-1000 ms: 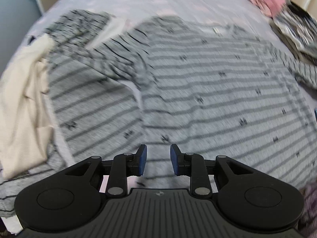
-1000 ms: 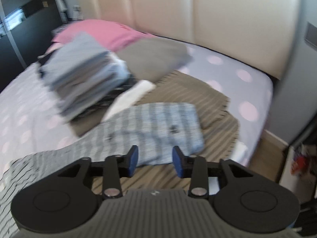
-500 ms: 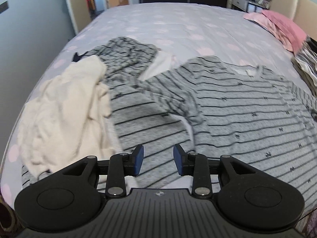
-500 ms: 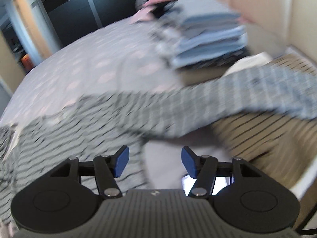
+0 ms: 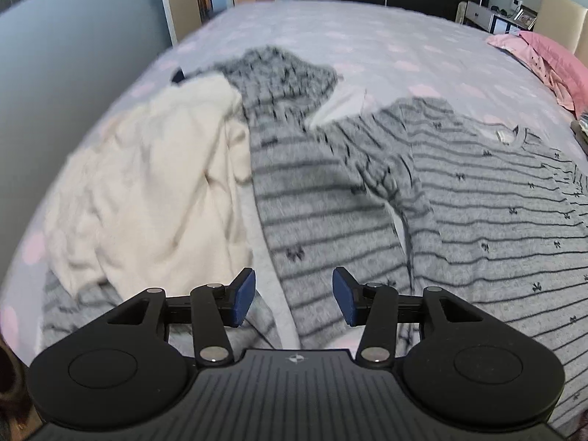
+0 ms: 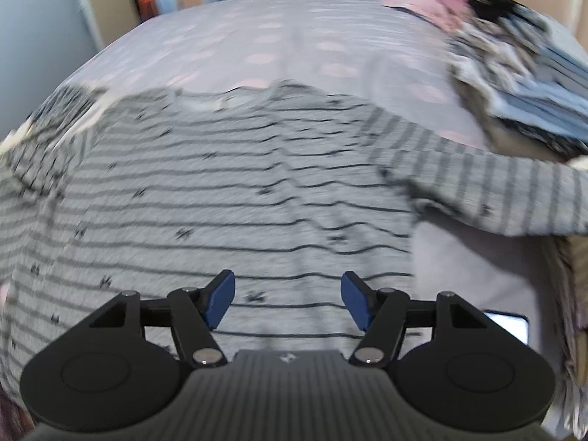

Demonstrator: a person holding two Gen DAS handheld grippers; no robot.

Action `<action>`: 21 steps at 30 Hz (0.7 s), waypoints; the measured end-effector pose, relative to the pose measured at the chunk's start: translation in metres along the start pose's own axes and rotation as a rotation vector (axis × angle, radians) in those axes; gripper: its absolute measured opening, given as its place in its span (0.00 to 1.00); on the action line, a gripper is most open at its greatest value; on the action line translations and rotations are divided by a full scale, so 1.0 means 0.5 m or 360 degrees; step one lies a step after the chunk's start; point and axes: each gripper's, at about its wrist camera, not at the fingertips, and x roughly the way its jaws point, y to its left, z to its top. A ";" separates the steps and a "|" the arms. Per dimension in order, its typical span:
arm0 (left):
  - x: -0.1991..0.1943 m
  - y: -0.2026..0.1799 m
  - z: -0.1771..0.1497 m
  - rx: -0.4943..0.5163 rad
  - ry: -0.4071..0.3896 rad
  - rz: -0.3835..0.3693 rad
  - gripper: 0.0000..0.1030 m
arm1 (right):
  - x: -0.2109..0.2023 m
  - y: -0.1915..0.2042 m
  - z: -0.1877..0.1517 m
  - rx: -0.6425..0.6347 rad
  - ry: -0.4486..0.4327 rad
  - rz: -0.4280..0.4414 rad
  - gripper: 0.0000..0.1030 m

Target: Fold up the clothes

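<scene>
A grey striped long-sleeve top with small black bows (image 5: 496, 213) lies spread on the bed, neckline away from me; it also shows in the right wrist view (image 6: 228, 198). Its left sleeve (image 5: 371, 154) is crumpled across a second grey striped garment (image 5: 305, 198). Its right sleeve (image 6: 488, 187) stretches out to the right. My left gripper (image 5: 293, 301) is open and empty above the second garment's near edge. My right gripper (image 6: 287, 303) is open and empty above the top's lower body.
A cream garment (image 5: 154, 191) lies bunched at the left. A stack of folded clothes (image 6: 525, 84) and a pink garment (image 5: 551, 55) sit at the right near the headboard. A phone (image 6: 509, 327) lies at the bed's right edge. The bedspread (image 5: 367, 36) is lilac with pink dots.
Both grippers have opened wider. The left view pulled back and swung left over the second garment. The right view swung left from the folded stack to the spread top.
</scene>
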 end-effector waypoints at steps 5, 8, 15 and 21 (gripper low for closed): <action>0.057 -0.018 -0.021 0.0070 0.0103 0.0036 0.43 | 0.017 0.047 -0.005 -0.0175 0.0001 0.0013 0.66; 0.094 -0.029 -0.024 0.0115 0.0156 0.0065 0.42 | 0.027 0.055 -0.002 -0.0189 0.0012 0.0035 0.67; 0.117 -0.024 -0.017 0.0097 0.0176 0.0112 0.01 | 0.049 0.066 0.007 -0.0192 0.0022 0.0021 0.67; 0.010 0.001 0.020 -0.0031 -0.0076 0.0001 0.00 | 0.050 0.062 0.005 -0.0154 0.0036 0.0032 0.67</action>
